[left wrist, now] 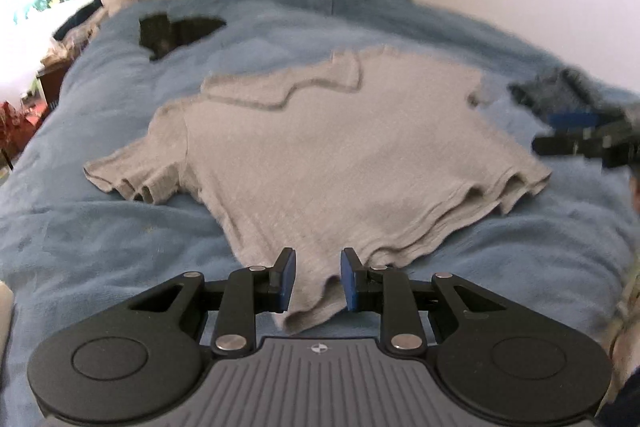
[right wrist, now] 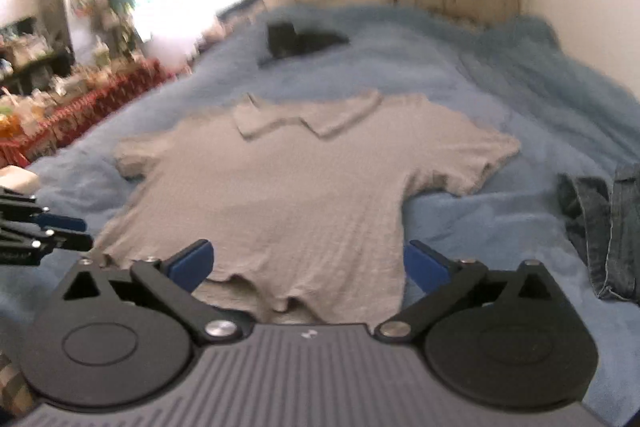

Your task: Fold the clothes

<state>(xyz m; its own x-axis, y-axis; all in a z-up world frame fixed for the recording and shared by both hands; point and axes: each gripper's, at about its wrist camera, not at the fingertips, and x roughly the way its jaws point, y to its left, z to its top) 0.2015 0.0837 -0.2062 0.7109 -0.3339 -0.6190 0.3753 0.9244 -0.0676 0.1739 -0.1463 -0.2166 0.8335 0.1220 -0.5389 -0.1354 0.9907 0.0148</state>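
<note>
Blue bedding carries a flat grey shirt; left gripper narrowly brackets its hem corner, apparently unpinched, while right gripper gapes wide, empty, straddling the hem for folding.

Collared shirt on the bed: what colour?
Plain light grey shirt; clearest in the right wrist view.

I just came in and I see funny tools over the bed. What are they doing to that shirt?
A person is getting ready to fold a grey shirt that lies spread flat on a blue blanket. Each hand holds a claw at the shirt's bottom hem. The left claw is partly open with a hem corner between its pads; pressing cannot be told. The right claw is wide open, not gripping. No fold shows yet. Some jeans lie beside the shirt.
</note>
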